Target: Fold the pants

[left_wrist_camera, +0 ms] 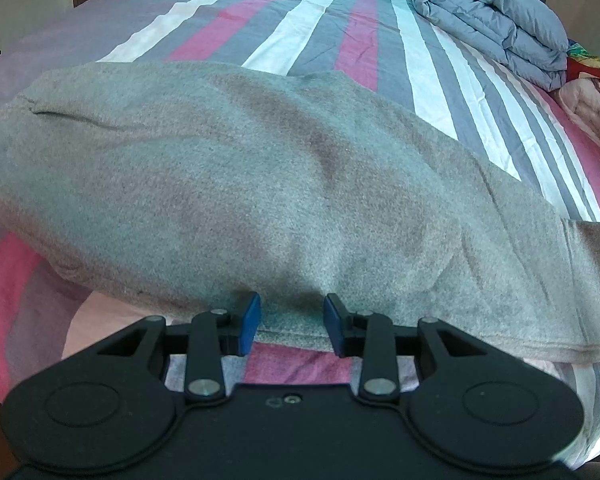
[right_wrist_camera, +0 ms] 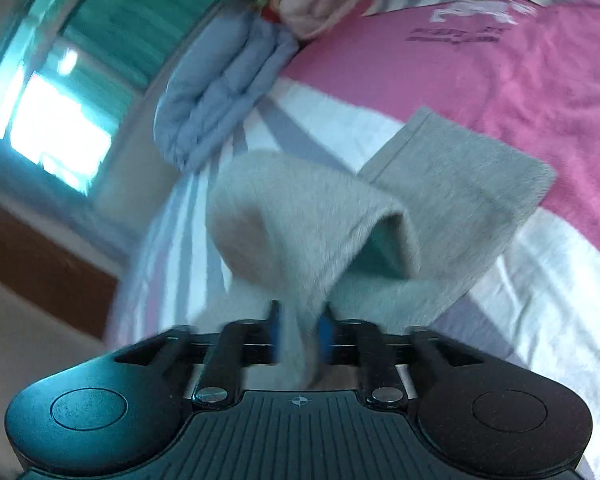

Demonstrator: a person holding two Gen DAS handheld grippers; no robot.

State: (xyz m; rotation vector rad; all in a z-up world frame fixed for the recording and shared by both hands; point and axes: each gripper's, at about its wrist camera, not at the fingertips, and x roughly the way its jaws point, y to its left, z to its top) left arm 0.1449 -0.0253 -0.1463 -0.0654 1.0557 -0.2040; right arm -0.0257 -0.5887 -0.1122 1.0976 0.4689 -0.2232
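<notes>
Pants (left_wrist_camera: 260, 184) of grey fleece lie spread across our striped bed (left_wrist_camera: 332, 32), a folded blue quilt (left_wrist_camera: 496, 20) well apart near the far edge. Our left gripper (left_wrist_camera: 292, 320) has its fingers (left_wrist_camera: 250, 322) partly open around the garment's near hem, pads not pressing it. Our right gripper (right_wrist_camera: 300, 332) is blurred; a bunched leg end (right_wrist_camera: 308, 232) hangs between its parted fingers (right_wrist_camera: 324, 330); whether they pinch it we cannot tell.
</notes>
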